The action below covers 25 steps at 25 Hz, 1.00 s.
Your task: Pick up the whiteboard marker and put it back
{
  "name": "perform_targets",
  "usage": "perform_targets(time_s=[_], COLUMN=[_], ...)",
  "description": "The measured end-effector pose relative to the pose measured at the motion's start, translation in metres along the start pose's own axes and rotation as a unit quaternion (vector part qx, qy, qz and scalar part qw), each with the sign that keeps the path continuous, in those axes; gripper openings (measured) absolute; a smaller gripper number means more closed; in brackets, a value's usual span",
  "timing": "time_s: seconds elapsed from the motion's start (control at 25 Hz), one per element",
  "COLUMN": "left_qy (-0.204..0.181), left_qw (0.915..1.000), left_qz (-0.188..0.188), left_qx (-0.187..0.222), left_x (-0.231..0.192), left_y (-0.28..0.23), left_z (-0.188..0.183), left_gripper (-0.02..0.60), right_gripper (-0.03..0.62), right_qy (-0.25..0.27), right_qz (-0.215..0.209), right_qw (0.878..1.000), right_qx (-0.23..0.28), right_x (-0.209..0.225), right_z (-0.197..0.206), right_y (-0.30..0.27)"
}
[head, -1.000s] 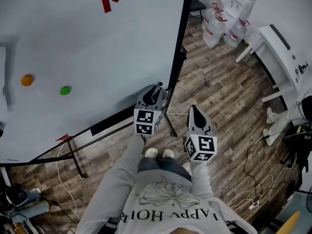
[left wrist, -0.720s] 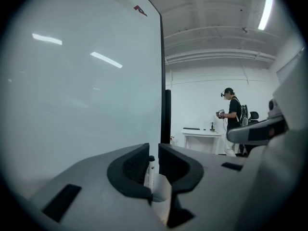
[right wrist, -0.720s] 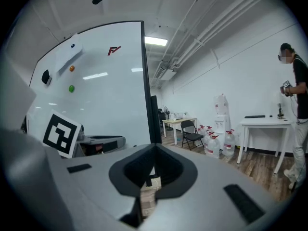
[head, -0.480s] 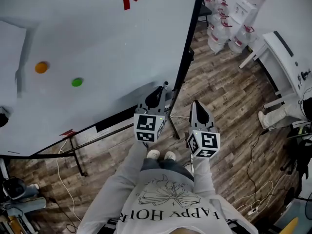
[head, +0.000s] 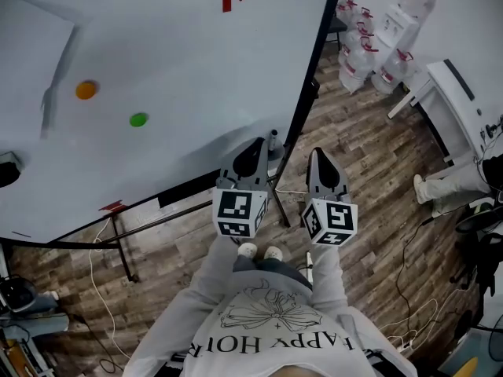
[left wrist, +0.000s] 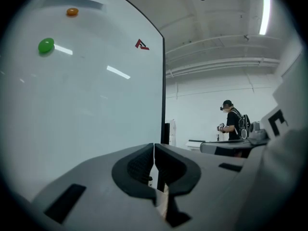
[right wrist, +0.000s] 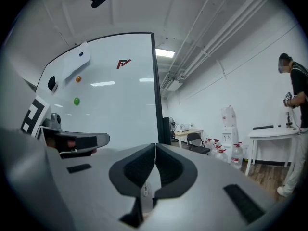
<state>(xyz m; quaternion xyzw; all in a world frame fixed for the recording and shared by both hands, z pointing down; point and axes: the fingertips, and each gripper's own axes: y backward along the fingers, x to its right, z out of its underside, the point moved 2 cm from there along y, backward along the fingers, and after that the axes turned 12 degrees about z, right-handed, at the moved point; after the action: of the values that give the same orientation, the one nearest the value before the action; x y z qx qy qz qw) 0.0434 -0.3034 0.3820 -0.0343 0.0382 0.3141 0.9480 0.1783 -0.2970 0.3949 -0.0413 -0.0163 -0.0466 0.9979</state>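
Wood floor (head: 361, 132) below, a tall white whiteboard (head: 173, 77) stands left of the just-closed left tongs (head: 258, 143) and right tongs (head: 316, 154), both clenched empty; finding the marker seems next.

Bright, even light comes from a ceiling light strip (left wrist: 263, 13), streaking glare across the whiteboard (left wrist: 96, 90). The left gripper (head: 255, 146) casts a faint shadow there. Both gripper views bulge, with dark corners.

The whiteboard (head: 173, 77) beyond the left gripper (head: 255, 144) runs off the head view's top and left edges. A small grey thing (head: 273, 140) just past its tip is too small to identify.
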Motion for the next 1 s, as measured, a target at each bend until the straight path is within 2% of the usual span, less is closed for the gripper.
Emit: perform_targets(time_s=[0.32, 1.0], left_qy=[-0.009, -0.013], left_qw=[0.9998, 0.9995], left_qz=[-0.017, -0.027], left_qx=[0.005, 0.014], left_x=[0.001, 0.005], left_y=[0.012, 0.028], left_z=[-0.009, -0.016], left_gripper=[0.008, 0.008], right_gripper=[0.003, 0.003], right_qy=[0.001, -0.001], right_qz=[-0.009, -0.007], right_qw=[1.0, 1.0], right_qx=[0.012, 0.016], right_x=[-0.009, -0.01], right_z=[-0.009, -0.011], right_y=[0.007, 0.016])
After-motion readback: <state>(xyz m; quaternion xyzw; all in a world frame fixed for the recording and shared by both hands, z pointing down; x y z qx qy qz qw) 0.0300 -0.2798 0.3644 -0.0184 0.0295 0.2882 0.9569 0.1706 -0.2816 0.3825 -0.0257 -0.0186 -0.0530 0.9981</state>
